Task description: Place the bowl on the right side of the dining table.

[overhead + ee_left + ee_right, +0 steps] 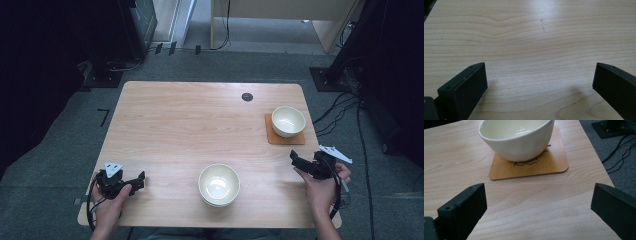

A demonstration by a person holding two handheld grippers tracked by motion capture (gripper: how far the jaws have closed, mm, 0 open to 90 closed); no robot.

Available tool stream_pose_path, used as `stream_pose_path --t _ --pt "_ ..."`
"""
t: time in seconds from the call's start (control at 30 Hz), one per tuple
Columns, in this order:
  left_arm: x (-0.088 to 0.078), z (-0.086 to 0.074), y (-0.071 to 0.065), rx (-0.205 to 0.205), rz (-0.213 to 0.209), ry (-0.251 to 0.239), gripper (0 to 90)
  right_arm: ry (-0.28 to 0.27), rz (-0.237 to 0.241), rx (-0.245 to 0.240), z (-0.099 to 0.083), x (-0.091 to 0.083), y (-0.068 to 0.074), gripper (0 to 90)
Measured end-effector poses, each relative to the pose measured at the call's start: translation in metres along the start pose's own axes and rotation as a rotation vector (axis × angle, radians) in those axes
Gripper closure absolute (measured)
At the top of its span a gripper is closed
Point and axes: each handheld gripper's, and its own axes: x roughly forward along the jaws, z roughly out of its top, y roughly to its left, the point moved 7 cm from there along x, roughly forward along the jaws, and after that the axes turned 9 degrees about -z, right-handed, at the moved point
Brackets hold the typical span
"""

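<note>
Both tools gape, pinching nothing; coaster carries an empty bowl.

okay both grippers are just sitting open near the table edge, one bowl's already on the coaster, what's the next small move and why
Probably bring the left gripper right toward the near bowls. They look stacked near the front edge, off any coaster, while the far bowl already sits on its coaster. The right gripper faces that finished bowl, and both stand open and empty.
</note>
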Motion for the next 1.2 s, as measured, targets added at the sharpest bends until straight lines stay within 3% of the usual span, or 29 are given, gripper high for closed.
stream_pose_path --t 0.67,1.2 --pt "0.000 -0.003 0.001 -0.009 -0.008 0.021 0.0 0.003 0.008 -0.034 -0.024 -0.016 -0.002 0.1" --pt "0.000 -0.004 0.001 -0.007 -0.010 0.031 0.0 0.041 -0.013 -0.072 -0.056 -0.030 -0.023 0.1"
